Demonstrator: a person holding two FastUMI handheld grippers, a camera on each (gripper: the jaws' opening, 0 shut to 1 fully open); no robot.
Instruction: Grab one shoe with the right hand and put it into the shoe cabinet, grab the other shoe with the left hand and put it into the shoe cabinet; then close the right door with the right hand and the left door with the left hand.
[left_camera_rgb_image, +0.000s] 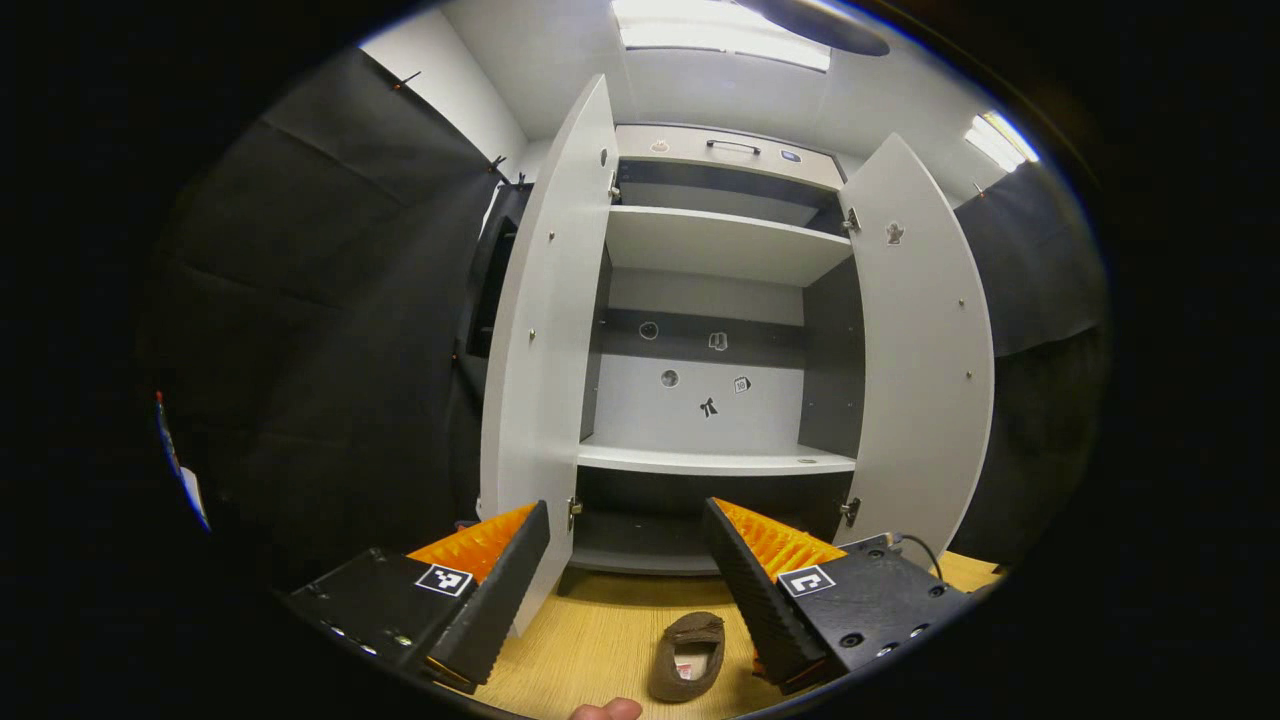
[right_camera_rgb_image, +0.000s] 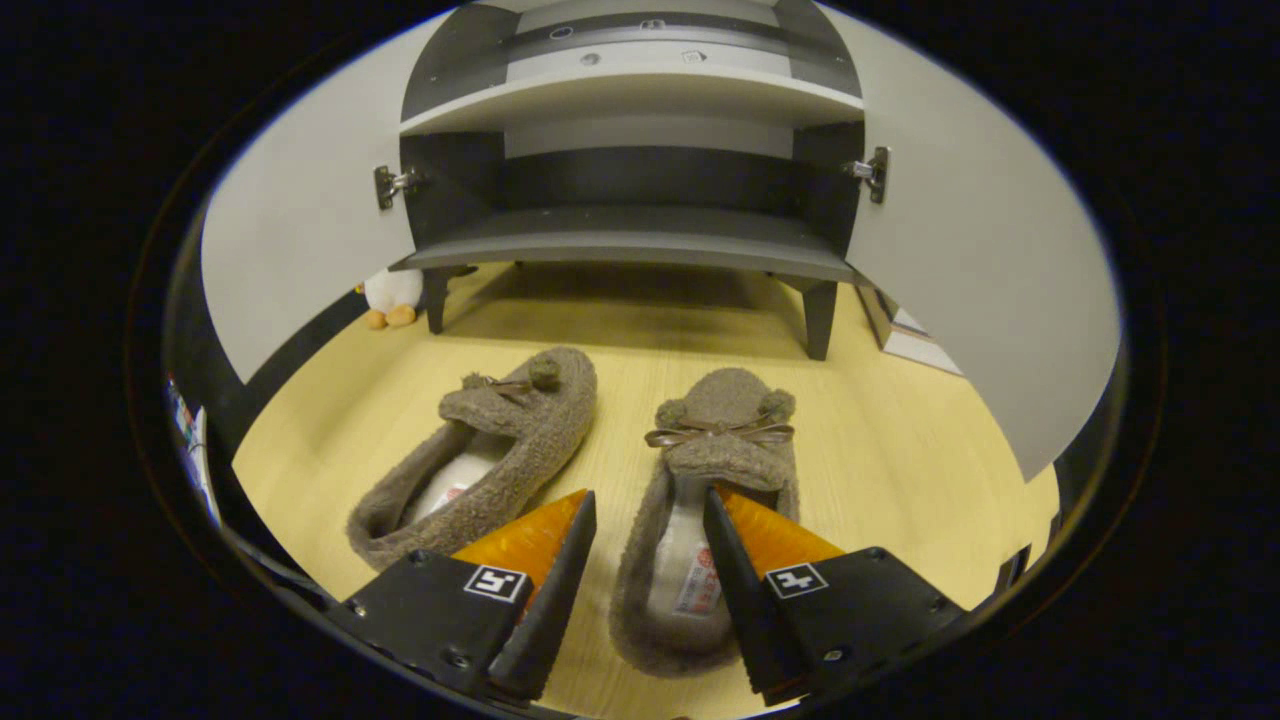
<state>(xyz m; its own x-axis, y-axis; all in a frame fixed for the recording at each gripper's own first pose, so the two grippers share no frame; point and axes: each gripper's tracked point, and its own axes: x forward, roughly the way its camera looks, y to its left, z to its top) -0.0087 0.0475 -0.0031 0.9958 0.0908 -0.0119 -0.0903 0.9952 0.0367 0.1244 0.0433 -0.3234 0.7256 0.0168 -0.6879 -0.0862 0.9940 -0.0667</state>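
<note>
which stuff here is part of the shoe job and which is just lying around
For the job:
- right slipper
- left slipper
- shoe cabinet
- left door
- right door
- right gripper, open over the right slipper
- left gripper, open

Lying about:
- plush toy beside the cabinet

Two fuzzy brown slippers lie side by side on the pale wooden floor in front of the shoe cabinet, toes pointing toward it; the left shoe is angled a little, and the right shoe lies straight, each with a small bow and pom-poms on top and a light insole. The cabinet stands on short dark legs with pale shelves, all bare. Its left door and right door both swing wide open.
</note>
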